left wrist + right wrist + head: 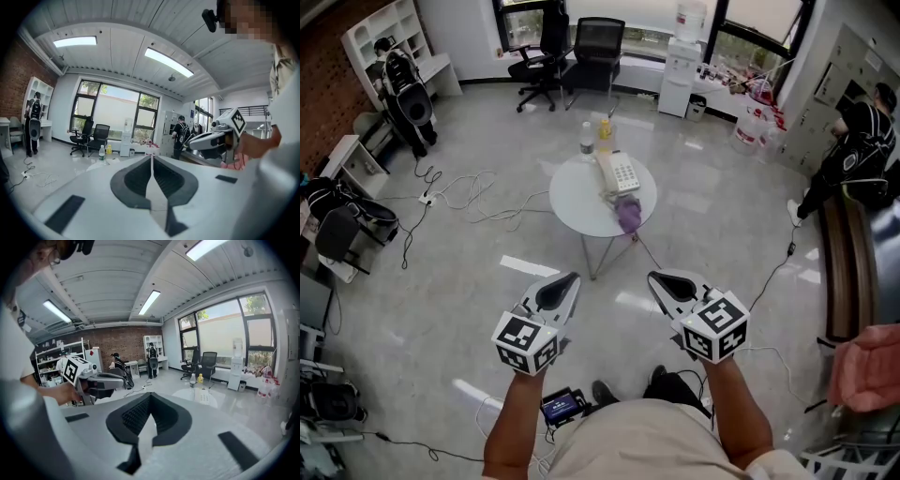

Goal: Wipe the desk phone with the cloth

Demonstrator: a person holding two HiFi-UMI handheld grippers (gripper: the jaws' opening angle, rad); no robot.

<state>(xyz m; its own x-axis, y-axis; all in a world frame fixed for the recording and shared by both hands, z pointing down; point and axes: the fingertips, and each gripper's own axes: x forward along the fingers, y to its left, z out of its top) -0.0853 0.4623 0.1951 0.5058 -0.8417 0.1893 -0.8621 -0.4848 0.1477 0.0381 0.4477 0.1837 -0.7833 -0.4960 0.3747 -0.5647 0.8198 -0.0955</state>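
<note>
A beige desk phone [619, 172] lies on a small round white table [572, 202] some way ahead of me, with a purple cloth [628, 216] bunched at the table's near edge beside it. Both grippers hang in the air well short of the table, side by side and pointing toward it. My left gripper [572, 278] is shut with nothing between its jaws, as the left gripper view [151, 155] shows. My right gripper [654, 277] is shut and empty too [150, 393]. The right gripper view shows the phone [205, 397] far off.
A clear bottle [587, 139] and a yellow bottle [605, 131] stand at the table's far side. Cables [469, 192] trail over the floor to the left. Office chairs [598, 47] and a water dispenser [682, 66] line the windows. People stand at far left [403, 89] and right [862, 141].
</note>
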